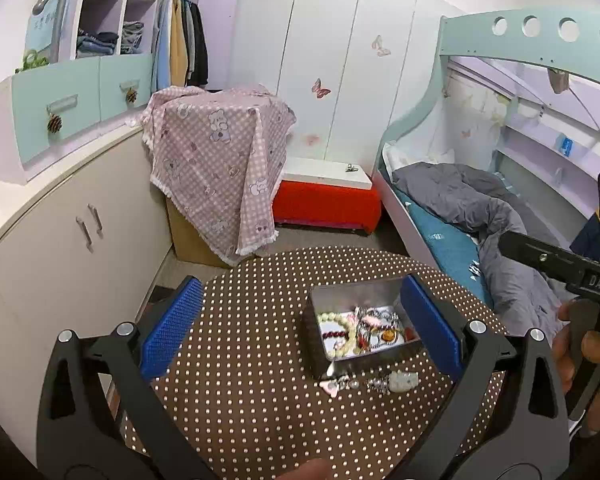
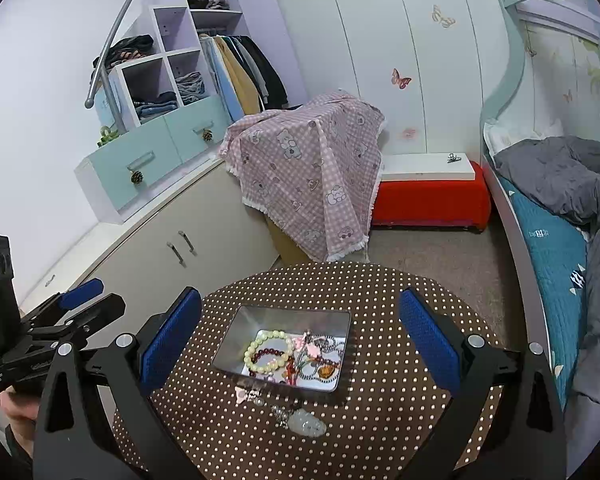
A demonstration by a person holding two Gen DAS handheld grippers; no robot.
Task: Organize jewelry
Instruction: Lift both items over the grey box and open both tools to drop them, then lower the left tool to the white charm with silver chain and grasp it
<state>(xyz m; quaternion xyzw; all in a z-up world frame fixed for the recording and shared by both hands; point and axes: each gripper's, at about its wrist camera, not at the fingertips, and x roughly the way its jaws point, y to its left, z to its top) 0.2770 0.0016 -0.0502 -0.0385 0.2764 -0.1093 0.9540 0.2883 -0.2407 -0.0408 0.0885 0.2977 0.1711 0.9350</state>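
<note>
A metal tin (image 1: 342,295) (image 2: 236,338) sits on a round table with a brown polka-dot cloth (image 1: 252,400) (image 2: 380,420). It holds several bracelets and necklaces: a pale green bead bracelet (image 1: 348,332) (image 2: 260,350), a dark red one, silver chains. A loose necklace with a white pendant (image 1: 402,381) (image 2: 310,424) and a pink charm (image 1: 330,389) lies on the cloth just in front of the tin. My left gripper (image 1: 300,320) is open and empty above the table, its right finger beside the tin. My right gripper (image 2: 300,332) is open and empty, straddling the tin from above.
A low cupboard (image 1: 80,216) stands left of the table. A box under a pink checked cloth (image 1: 216,160) and a red bench (image 1: 328,200) stand behind. A bed with a grey duvet (image 1: 480,208) runs along the right. Grey floor lies between.
</note>
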